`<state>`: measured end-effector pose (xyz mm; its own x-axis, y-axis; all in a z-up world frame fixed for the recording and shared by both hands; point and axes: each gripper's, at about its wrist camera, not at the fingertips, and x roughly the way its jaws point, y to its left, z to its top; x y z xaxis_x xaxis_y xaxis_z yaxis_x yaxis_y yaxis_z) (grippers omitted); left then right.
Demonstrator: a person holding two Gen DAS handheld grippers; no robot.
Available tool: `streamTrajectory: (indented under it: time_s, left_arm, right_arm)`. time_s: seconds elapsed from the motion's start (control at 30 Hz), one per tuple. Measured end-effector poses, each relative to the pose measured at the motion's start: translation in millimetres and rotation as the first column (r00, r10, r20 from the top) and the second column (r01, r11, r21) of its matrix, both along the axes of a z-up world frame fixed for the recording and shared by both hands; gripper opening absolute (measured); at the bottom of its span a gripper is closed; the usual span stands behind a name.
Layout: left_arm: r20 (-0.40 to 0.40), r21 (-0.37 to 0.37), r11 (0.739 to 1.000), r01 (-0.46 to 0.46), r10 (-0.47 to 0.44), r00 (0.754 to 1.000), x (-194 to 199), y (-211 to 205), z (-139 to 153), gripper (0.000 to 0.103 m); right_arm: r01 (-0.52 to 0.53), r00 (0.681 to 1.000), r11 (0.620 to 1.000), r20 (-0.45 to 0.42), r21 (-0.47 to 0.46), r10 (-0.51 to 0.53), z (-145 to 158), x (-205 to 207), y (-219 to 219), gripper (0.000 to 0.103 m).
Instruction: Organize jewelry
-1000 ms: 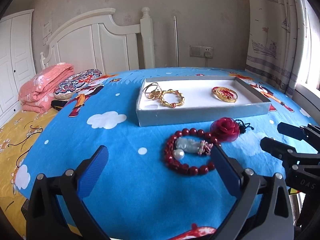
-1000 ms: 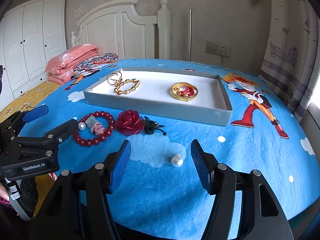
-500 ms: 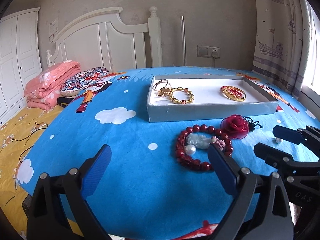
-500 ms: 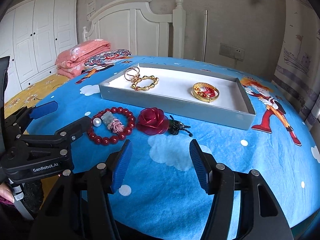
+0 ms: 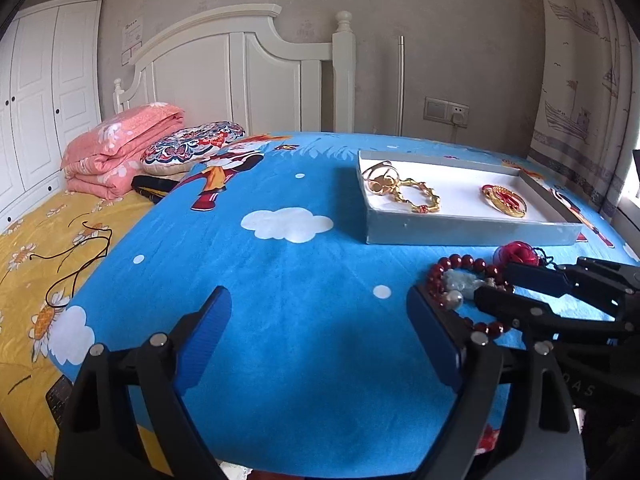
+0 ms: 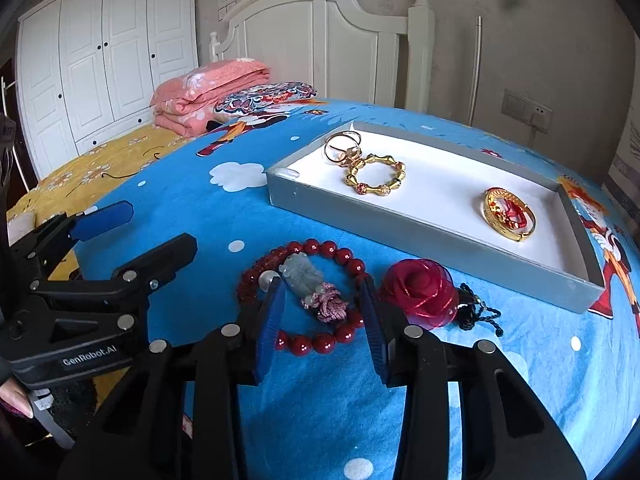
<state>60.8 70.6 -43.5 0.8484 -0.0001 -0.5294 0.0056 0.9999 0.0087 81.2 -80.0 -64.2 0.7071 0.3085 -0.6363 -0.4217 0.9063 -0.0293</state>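
A red bead bracelet [image 6: 332, 250] with a pale jade charm and pink tassel lies on the blue bedspread, also in the left wrist view [image 5: 460, 262]. My right gripper [image 6: 322, 320] is open, low over it, one blue pad on each side of its near half. A red fabric rose [image 6: 420, 290] lies just right of it. The grey tray [image 6: 440, 236] behind holds gold rings [image 6: 340, 148], a gold bracelet [image 6: 376, 176] and a gold-and-red bangle [image 6: 508, 214]. My left gripper [image 5: 320, 336] is open and empty over bare bedspread, left of the bracelet.
A folded pink blanket [image 5: 120, 148] and a patterned cushion [image 5: 196, 150] lie at the bed's far left by the white headboard [image 5: 240, 80]. A yellow floral sheet [image 5: 40, 240] with a dark cord covers the left side. White wardrobe doors [image 6: 100, 60] stand behind.
My right gripper has moved left and forward from the bare bedspread to straddle the bead bracelet. My left gripper has shifted left, away from the bracelet. Both stayed open.
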Motion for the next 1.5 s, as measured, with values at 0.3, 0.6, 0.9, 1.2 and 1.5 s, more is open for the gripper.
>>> streamTrajectory:
  time_s: [0.3,0.6,0.9,1.2,1.5]
  left_arm:
    - [-0.021,-0.07,0.997,-0.024,0.022,1.0,8,22,-3,0.086]
    - [-0.019,-0.064,0.997,0.036,-0.037,0.999,2,0,1,0.086]
    - [-0.071,-0.071,0.987,0.141,-0.146,0.987,19,-45,-1,0.077]
    - [-0.166,-0.058,0.987,0.15,-0.158,0.973,43,-64,-10,0.044]
    - [-0.152,-0.011,0.984,0.175,-0.175,0.973,40,-74,-14,0.027]
  right_arm:
    - [-0.045,0.997,0.998,-0.069,-0.042,0.042,-6,16,14,0.032]
    - [0.008,0.999,1.0,0.033,0.022,-0.009,11,-9,-11,0.016]
    - [0.082,0.992,0.994,0.086,0.074,-0.088,22,-37,-58,0.016]
    - [0.107,0.993,0.99,0.04,0.088,-0.111,2,-39,-76,0.016]
    - [0.116,0.993,0.991,-0.003,0.066,-0.116,-10,-33,-73,0.017]
